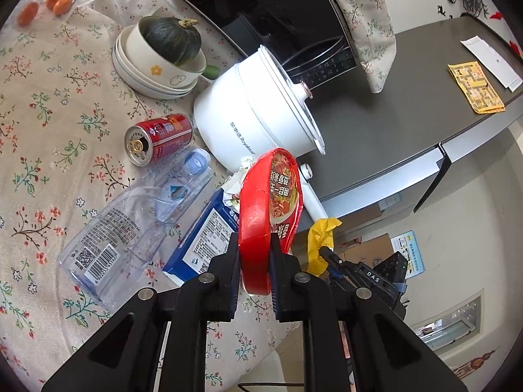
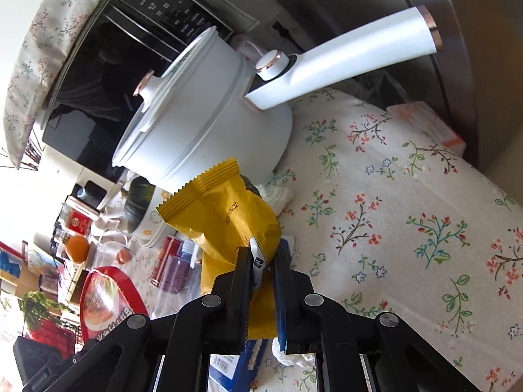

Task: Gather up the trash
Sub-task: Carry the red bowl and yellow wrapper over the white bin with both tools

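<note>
Red plastic, bent into a narrow oval, fills the left hand-held gripper (image 1: 254,245): its pads are clenched on the wall of a red instant-noodle bowl (image 1: 261,209), held on edge in front of the white electric pot (image 1: 251,114). The right hand-held gripper (image 2: 263,258) is clamped on a crumpled yellow wrapper (image 2: 225,212), lifted clear of the floral tabletop (image 2: 408,228) just in front of the pot; a white-and-dark scrap is caught between its pads along with the foil.

More trash lies on the tabletop on the camera side of the pot: a red drink can (image 1: 160,137) on its side, a flattened clear bottle (image 1: 130,222) beside it, and a blue carton (image 1: 209,232) next to the bottle, with crumpled white tissue (image 1: 237,183) between the carton and the pot's base. No bin shows in either view.

Several slips look possible. The wrapper is thin and slick, held only at one gathered corner, so a quick swing could let it slide out. The bowl is gripped by a squashed, flexing wall; more squeeze might crack it, and any leftover liquid could spill onto the cloth. Both tools work close to the pot's long handle (image 2: 353,55), so a careless sweep could knock the pot or snag the tablecloth.
</note>
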Demonstrator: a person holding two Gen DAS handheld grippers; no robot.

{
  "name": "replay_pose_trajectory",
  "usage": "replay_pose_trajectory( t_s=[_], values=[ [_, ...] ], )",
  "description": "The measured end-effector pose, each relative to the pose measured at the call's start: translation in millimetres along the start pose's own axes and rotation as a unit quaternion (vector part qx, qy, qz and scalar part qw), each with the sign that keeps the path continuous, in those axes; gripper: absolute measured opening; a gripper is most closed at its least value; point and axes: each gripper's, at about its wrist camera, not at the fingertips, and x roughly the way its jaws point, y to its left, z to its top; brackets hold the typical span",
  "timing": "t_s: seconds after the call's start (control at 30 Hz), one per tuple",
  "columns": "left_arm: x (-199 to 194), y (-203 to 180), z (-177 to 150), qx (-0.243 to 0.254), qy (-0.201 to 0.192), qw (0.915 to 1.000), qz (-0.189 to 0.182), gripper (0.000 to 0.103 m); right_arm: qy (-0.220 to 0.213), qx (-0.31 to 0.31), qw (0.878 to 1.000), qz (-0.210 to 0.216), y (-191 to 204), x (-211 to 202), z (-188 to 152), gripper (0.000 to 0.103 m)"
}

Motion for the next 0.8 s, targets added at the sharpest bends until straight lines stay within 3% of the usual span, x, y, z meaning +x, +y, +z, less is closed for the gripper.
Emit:
replay_pose_trajectory(
  t_s=[0.37,0.8],
  values=[
    [2,-4,-8,0.008,-0.007,0.9994,0.033,0.016,0.036,-0.002,0.999,0.009,-1,-1,-18,0.011],
    [-13,-17,-21,0.068,-0.011,0.9911,0.113,0.016,0.046,-0.035,0.998,0.004,20,-25,-53,0.011]
  ],
)
